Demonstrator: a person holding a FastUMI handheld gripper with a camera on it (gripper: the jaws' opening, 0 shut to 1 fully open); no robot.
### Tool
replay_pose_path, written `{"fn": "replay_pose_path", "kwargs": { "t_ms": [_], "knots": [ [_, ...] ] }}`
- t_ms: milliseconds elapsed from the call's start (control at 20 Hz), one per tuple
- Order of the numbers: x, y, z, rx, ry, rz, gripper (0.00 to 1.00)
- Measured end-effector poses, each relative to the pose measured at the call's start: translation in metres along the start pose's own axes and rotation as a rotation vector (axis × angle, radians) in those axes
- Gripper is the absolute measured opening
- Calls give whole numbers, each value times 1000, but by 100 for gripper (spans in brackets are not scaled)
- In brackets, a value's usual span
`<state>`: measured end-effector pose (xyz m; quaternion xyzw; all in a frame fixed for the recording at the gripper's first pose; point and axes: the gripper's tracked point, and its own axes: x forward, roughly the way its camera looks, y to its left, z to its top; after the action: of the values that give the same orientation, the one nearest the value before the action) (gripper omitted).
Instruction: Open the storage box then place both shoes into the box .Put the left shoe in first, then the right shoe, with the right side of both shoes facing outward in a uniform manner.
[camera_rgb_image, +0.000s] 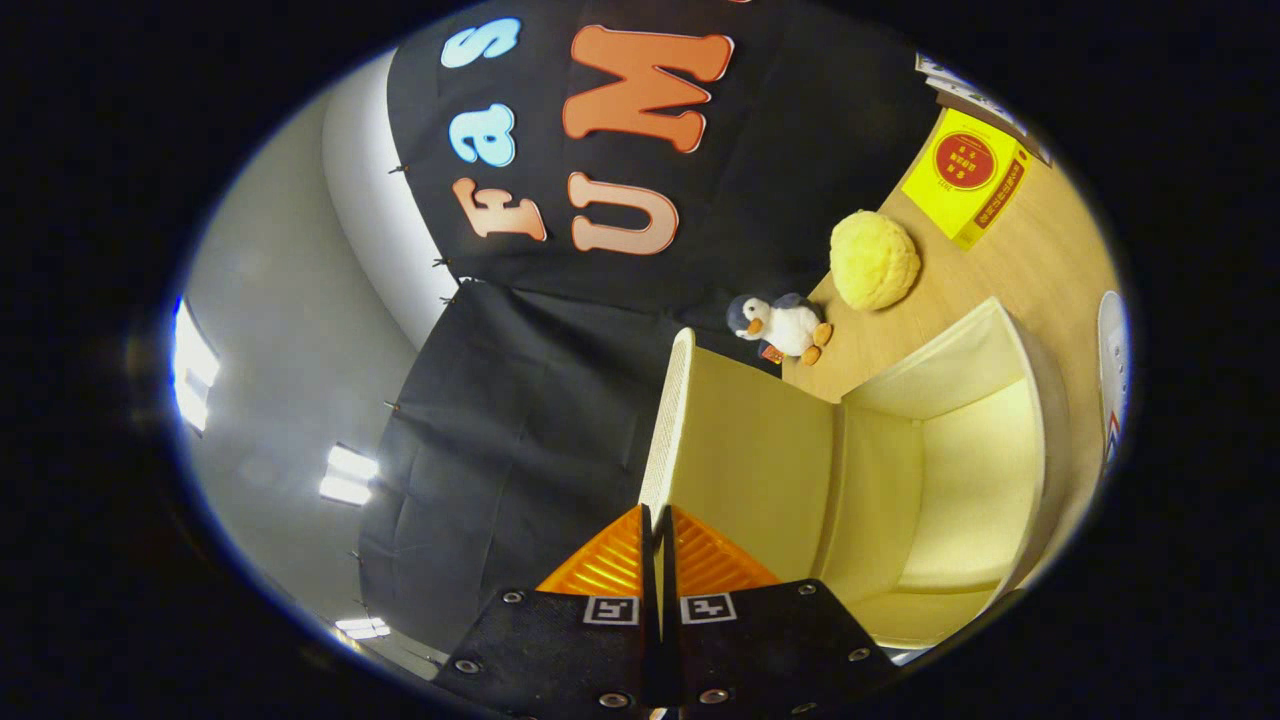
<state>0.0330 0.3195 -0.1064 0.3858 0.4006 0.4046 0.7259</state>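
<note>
The view is rolled sideways. The cream storage box (950, 470) stands open on a wooden table (1040, 270), and its hollow inside shows bare. Its lid (750, 450) is swung up, and the lid's thin rim runs straight in between my fingers. My gripper (655, 515) is shut on that rim, with both fingers pressing on it. Beyond the box, at the table's far side, part of a white shoe (1115, 370) with red and blue marks shows; the rest of it is cut off.
A small plush penguin (785, 325) and a round yellow fluffy ball (873, 260) sit on the table just past the lid. A yellow carton (965, 180) lies further along. Black cloth wall (520, 400) hangs behind the lid.
</note>
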Motion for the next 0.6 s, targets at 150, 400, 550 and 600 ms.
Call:
{"fn": "replay_pose_path", "kwargs": {
  "t_ms": [150,400,550,600],
  "knots": [
    [34,16,-18,-67,68,-13,1],
    [75,23,-59,-263,218,-68,12],
    [79,8,-73,-400,272,-128,95],
    [77,4,-73,-440,272,-149,96]
  ]
}}
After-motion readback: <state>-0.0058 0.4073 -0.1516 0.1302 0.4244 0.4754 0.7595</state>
